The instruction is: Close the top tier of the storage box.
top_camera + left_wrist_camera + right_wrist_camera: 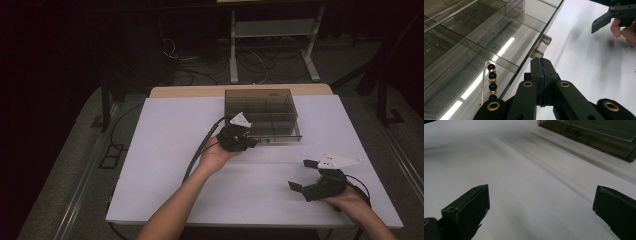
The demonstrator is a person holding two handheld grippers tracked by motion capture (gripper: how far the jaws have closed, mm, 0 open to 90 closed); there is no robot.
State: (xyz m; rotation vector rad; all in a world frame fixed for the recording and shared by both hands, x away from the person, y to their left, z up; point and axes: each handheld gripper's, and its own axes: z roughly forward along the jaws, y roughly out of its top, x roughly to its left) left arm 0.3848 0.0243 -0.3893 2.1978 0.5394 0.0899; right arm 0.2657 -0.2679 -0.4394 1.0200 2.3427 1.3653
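A smoky clear compartment box [261, 114] stands at the table's far middle. Through its top [499, 37] I see a gold pin with black beads [491, 80] lying in one compartment. My left gripper [251, 143] is at the box's front edge, its jaws pressed shut with nothing between them. In the left gripper view its tips [541, 60] sit just below the box's small clear latch tab [540, 46]; contact cannot be told. My right gripper [300, 175] hovers open over the near right of the table, and its jaws [541, 195] stand wide apart over bare white surface.
The white table [165, 165] has free room left of and in front of the box [596, 137]. The person's other hand with a jaw of the right gripper [602, 21] shows far off. Cables and a metal stand's legs [272, 45] lie beyond the table.
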